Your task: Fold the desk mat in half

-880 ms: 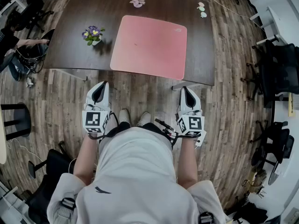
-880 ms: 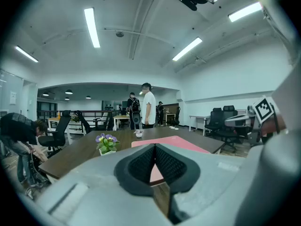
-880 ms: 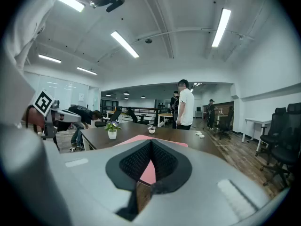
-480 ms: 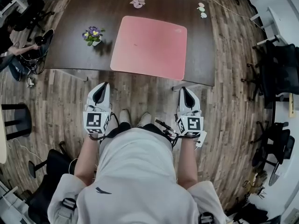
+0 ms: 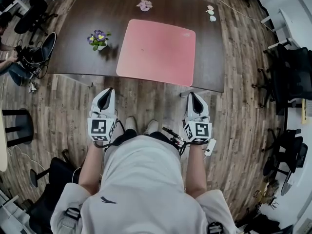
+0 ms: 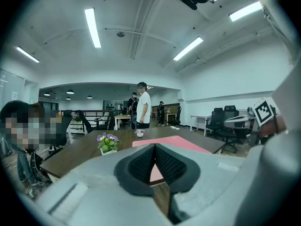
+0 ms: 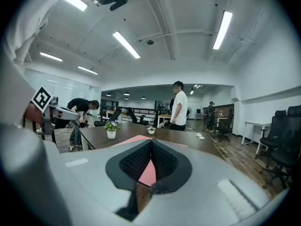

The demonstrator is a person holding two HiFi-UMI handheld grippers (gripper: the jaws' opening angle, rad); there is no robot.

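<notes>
A pink desk mat (image 5: 156, 51) lies flat and unfolded on the dark wooden table (image 5: 68, 48), near its front edge. Both grippers hover over the floor in front of the table, apart from the mat. My left gripper (image 5: 108, 89) points at the mat's near left corner and is shut with nothing in it. My right gripper (image 5: 191, 94) points at the near right corner, also shut and empty. The mat (image 6: 178, 142) shows beyond the closed jaws in the left gripper view, and the mat (image 7: 134, 140) likewise in the right gripper view.
A small pot of purple flowers (image 5: 98, 38) stands left of the mat. A white ornament (image 5: 144, 4) and small pale objects (image 5: 210, 10) sit at the table's far side. Black office chairs (image 5: 292, 72) crowd the right. A person (image 6: 142, 109) stands beyond the table.
Both grippers hold nearly the same place and stay shut. The head view has shifted slightly. The person at the left edge has pulled an arm back.
</notes>
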